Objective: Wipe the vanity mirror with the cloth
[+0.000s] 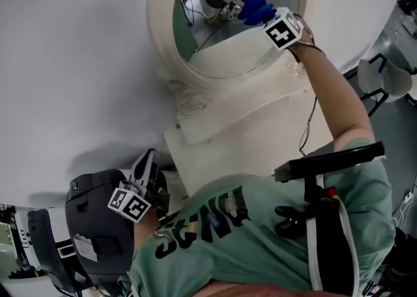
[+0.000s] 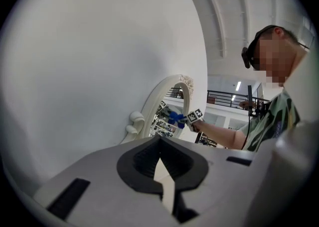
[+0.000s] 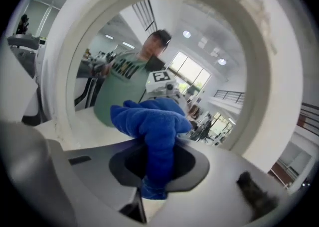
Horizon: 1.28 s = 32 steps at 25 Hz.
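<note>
Right gripper clamped on the blue cloth, apparently touching the vanity mirror. Left gripper closed, empty (held low). Risk: heavy pressure may tilt the mirror, or the cloth may slip free.

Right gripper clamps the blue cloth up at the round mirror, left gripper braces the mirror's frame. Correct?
Not the left part. The left gripper touches nothing: the left gripper view shows its jaws together and empty, with the mirror well away from it. The right gripper does clamp the blue cloth at the mirror.
</note>
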Tool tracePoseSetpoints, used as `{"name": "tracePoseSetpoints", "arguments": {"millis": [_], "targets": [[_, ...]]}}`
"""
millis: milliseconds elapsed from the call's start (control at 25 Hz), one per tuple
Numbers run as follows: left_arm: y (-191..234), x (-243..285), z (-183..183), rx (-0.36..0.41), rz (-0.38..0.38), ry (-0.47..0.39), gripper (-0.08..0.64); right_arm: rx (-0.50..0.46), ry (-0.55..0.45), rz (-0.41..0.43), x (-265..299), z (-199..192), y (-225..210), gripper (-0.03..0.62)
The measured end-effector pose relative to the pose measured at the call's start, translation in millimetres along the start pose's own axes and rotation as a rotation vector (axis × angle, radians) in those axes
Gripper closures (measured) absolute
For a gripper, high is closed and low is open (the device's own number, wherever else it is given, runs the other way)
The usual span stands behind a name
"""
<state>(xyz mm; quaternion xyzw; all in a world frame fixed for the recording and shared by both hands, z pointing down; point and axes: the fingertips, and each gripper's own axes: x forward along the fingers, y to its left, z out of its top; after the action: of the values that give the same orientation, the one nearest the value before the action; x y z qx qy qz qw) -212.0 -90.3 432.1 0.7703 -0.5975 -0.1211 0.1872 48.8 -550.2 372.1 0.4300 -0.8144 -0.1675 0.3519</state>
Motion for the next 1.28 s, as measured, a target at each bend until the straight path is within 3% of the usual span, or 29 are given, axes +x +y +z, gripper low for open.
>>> {"name": "tracePoseSetpoints", "arguments": {"millis": [120,280,480,680,840,1160,1280], "targets": [[-0.9,5.1,2.3,0.005,-0.024,-0.013,0.56,0.052,-0.165,-0.166,-52.8,70.8,-80.9,0.518],[-2.6,2.9,4.6,0.008,-0.029,-0.028,0.56,0.096,-0.3,-0.327,-94.7,126.7,-140.3,0.518],[0.9,-7.4,4.4,0.008,-0.006,-0.036,0.56,0.16,-0.322,-0.358,-93.2,148.9,-156.4,0.518],[3.6,-12.2,3.9,0.008,0.008,-0.028,0.56,0.109,-0.306,-0.378,-87.4,145.7,-155.5,0.519],[4.8,-11.0,-2.7,-0.003,0.012,-0.012,0.56,0.049,-0.168,-0.359,-67.5,112.8,-145.4,0.52],[-2.4,8.7,-26.5,-0.02,0.006,0.084,0.56,0.029,0.079,-0.292,17.7,-43.7,-82.3,0.518],[-6.2,14.6,-39.5,-0.033,0.015,0.133,0.56,0.062,0.166,-0.211,46.9,-96.4,-46.4,0.518]]}}
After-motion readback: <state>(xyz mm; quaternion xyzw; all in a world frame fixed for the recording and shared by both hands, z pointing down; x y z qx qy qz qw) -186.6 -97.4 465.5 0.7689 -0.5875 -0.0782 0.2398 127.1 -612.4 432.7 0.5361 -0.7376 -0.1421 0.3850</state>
